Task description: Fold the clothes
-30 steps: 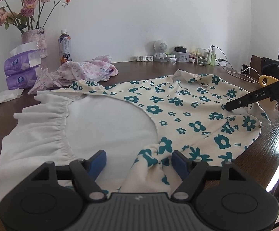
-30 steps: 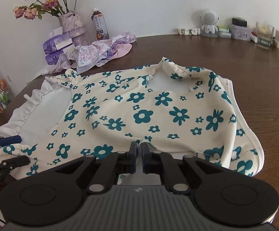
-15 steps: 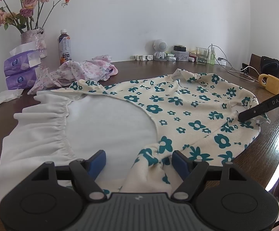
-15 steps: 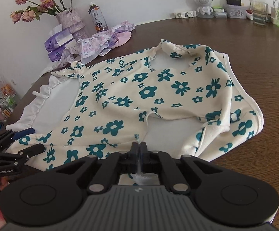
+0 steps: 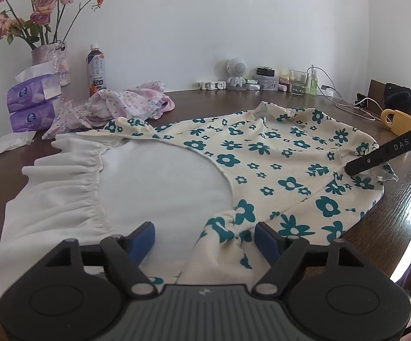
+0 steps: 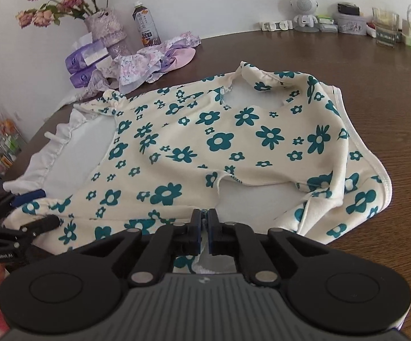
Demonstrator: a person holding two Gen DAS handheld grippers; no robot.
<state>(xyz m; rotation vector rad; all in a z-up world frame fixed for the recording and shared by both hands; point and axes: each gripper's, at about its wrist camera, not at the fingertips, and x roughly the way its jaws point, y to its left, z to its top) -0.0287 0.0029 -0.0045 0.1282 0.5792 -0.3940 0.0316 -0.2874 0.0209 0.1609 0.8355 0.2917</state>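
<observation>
A cream dress (image 5: 262, 153) with teal flowers and a white ruffled skirt (image 5: 63, 187) lies spread on the dark wooden table (image 5: 228, 99). My left gripper (image 5: 204, 238) is open, its blue pads on either side of a bunched flowered sleeve (image 5: 228, 227) at the near edge. In the right wrist view my right gripper (image 6: 205, 223) is shut on the dress's (image 6: 219, 142) near side edge, lifting it so the white inside shows. Seen from the left, the right gripper (image 5: 348, 170) pinches the fabric at the dress's right side. The left gripper (image 6: 39, 209) shows at far left.
A pink floral clothes pile (image 5: 125, 105), a drink bottle (image 5: 96, 69), tissue packs (image 5: 32, 105) and a vase of roses (image 5: 50, 59) stand at the back left. A yellow mug (image 5: 398, 120), cables, a glass and a small robot figure (image 5: 236, 72) line the back right.
My right gripper, shut on the dress's edge, has drawn it back and up, exposing more of the white inside. The left gripper has stayed open and still.
</observation>
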